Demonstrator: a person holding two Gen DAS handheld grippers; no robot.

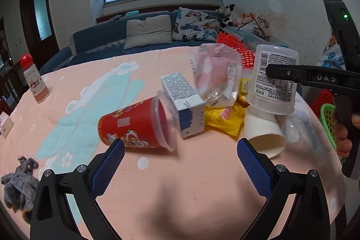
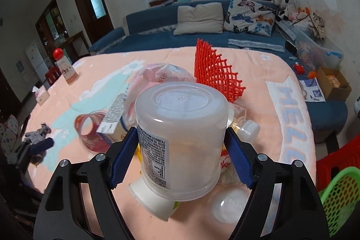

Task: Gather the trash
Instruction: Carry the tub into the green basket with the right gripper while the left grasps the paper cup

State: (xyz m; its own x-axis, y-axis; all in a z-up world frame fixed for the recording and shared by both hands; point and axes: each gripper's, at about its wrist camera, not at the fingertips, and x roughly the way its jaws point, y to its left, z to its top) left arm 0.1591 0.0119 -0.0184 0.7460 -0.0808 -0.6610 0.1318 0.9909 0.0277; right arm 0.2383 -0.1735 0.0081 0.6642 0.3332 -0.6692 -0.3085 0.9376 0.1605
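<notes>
Gripping translucent white plastic tub [image 2: 180, 138], upturned, between blue pads of right gripper [image 2: 181, 158], atop trash pile on peach quilt [image 1: 191, 172]. Risking slip on slick wall, toppling white paper cup [image 2: 150, 199] beneath. Hovering left gripper [image 1: 180, 163] wide open, empty, before red paper cup [image 1: 135, 125].

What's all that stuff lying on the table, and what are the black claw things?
plastic tub: one, cloudy white, upside down between the right fingers, pads against its sides
red cup: one, on its side, left of the pile
carton: one, white and blue, leaning at the cup's mouth
clear bag: one, pinkish, behind the carton
yellow wrapper: one, under the pile
paper cup: one, white, on its side under the tub
red mesh: one, behind the pile
bottle: one, red cap, far left
grey cloth: one, near left edge
green basket: one, right of the table
left gripper: open, empty
right gripper: closed on the tub
</notes>
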